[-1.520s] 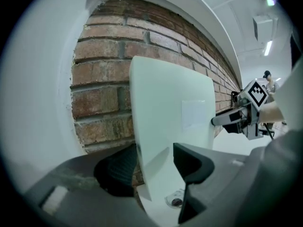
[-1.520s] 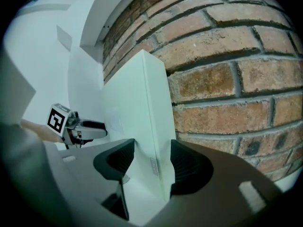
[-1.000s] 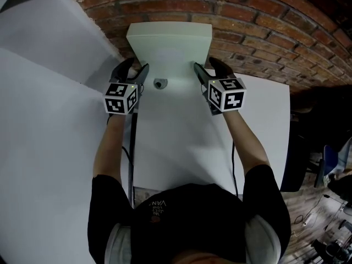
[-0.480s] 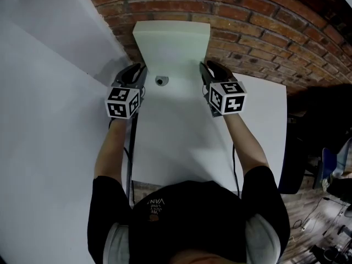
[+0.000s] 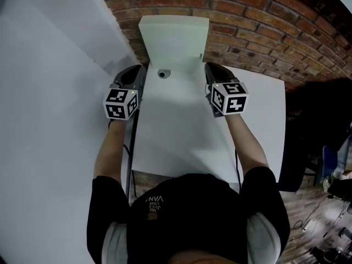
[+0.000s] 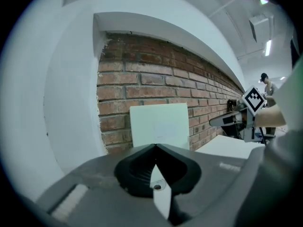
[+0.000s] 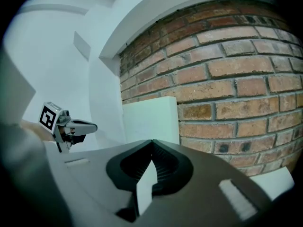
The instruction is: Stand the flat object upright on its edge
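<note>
White slab [image 5: 174, 40] against brick wall [image 5: 258, 21]

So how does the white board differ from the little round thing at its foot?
The white board is large, flat and pale; the round piece is small and grey. The board stands upright against the brick wall; the round piece lies on the table. Both are at the table's far end.

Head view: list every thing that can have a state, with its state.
Board: upright on its edge, at the brick wall.
Left gripper: just closed, shut, empty.
Right gripper: just closed, shut, empty.
Small round part: lying on the table, between the grippers, untouched.
</note>
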Available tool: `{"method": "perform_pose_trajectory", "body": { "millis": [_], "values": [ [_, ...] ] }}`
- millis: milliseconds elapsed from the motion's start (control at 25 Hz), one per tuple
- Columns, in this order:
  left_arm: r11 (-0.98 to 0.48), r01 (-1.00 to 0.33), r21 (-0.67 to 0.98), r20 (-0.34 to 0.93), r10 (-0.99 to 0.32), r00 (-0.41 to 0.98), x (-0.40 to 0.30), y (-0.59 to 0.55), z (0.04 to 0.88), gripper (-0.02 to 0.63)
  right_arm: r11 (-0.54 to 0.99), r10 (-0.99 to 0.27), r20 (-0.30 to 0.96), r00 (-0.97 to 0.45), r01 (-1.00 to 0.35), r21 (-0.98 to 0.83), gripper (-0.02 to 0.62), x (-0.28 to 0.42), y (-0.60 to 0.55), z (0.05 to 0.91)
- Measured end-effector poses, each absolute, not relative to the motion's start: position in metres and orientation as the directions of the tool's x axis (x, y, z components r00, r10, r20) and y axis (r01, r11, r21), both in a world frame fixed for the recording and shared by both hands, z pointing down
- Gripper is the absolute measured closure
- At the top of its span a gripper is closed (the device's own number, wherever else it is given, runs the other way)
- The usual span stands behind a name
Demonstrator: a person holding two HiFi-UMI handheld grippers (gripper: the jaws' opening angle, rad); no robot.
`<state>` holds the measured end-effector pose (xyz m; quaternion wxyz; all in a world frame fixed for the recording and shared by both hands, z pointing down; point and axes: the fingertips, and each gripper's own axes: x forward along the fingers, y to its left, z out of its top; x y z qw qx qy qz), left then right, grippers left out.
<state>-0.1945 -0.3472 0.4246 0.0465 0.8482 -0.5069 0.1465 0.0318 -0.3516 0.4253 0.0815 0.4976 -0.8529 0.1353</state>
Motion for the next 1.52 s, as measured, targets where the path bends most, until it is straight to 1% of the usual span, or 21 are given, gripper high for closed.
{"method": "perform_pose_trajectory", "body": {
  "millis": [800,1160,1520],
  "values": [
    [-0.49,-0.871,-0.014,0.278,-0.839,0.468,-0.187,-0.245,0.435,0.606,0.428,-0.844,0.271,-0.462,-0.886,-0.177,0.594,0.038,-0.26,0.442],
    [-0.498,-0.866,0.045,0.262,-0.83,0.492,-0.184,-0.201,0.445,0.606,0.416,-0.852,0.26,-0.454,-0.89,-0.187,0.595,0.038,-0.216,0.451],
    [-0.491,-0.871,0.031,0.251,-0.839,0.482,-0.181,-0.164,0.45,0.606,0.405,-0.858,0.253,-0.448,-0.891,-0.205,0.595,0.04,-0.178,0.461]
  ]
}}
